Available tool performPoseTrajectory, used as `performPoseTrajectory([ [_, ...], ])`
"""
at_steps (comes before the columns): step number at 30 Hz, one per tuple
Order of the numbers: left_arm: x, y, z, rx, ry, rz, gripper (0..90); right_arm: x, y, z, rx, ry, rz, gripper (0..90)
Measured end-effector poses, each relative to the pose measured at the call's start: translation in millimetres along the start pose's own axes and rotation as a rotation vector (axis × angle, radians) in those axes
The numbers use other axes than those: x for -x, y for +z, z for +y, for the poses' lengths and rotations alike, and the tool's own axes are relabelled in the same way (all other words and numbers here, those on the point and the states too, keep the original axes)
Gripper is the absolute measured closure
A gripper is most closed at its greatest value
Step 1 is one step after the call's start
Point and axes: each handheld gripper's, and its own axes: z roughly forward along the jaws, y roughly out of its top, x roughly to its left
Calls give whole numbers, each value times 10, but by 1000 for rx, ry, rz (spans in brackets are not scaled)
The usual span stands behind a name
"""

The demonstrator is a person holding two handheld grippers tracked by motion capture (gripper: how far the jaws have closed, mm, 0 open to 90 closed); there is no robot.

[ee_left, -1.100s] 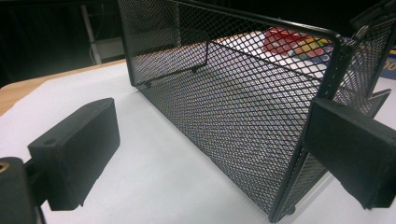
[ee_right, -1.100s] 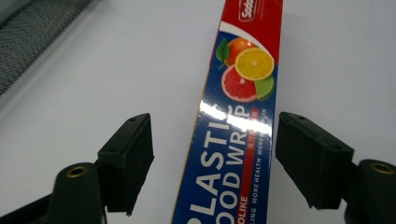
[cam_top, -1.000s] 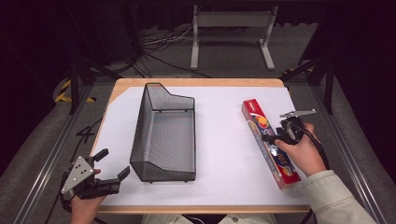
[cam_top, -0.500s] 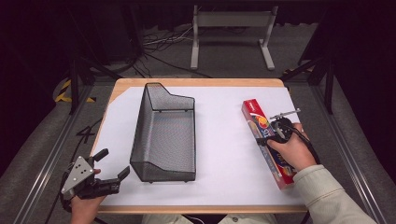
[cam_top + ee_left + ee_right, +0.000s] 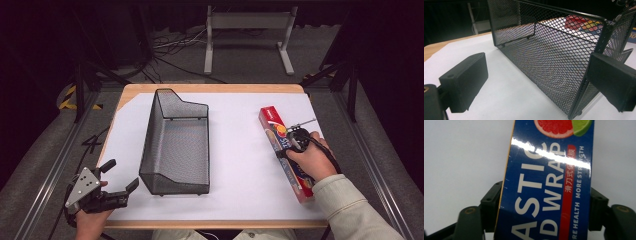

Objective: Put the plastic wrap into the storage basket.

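right tongs (image 5: pixel 290 145) lowered, now straddling plastic wrap box (image 5: pixel 285 150), grip uncertain, left tongs (image 5: pixel 120 180) released

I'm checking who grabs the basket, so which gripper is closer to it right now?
Left. The left gripper sits open just off the mesh basket's near corner, while the right gripper straddles the plastic wrap box across the table.

Black grippers, blocky jaws; grey three-cornered plate (image 5: pixel 83 185); beige sleeve (image 5: pixel 352 212).
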Motion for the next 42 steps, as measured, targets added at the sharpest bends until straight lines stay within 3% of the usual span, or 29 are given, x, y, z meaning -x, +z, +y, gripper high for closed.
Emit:
performPoseTrajectory([
  [3,-3,-1,0,0,2,1,48,-10,-19,4,1,-1,-15,377],
  [8,-4,1,-1,-1,-1,0,48,35,-48,-24,20,15,-3,388],
  [12,2,5,0,-1,1,1,48,50,-125,-28,35,70,28,390],
  [26,4,2,2,1,1,2,48,-70,-604,36,181,51,69,391],
  [34,3,-1,5,3,5,1,48,-167,-768,56,232,40,71,391],
  [42,8,-6,7,4,5,-2,47,-241,-896,78,250,46,96,391],
])
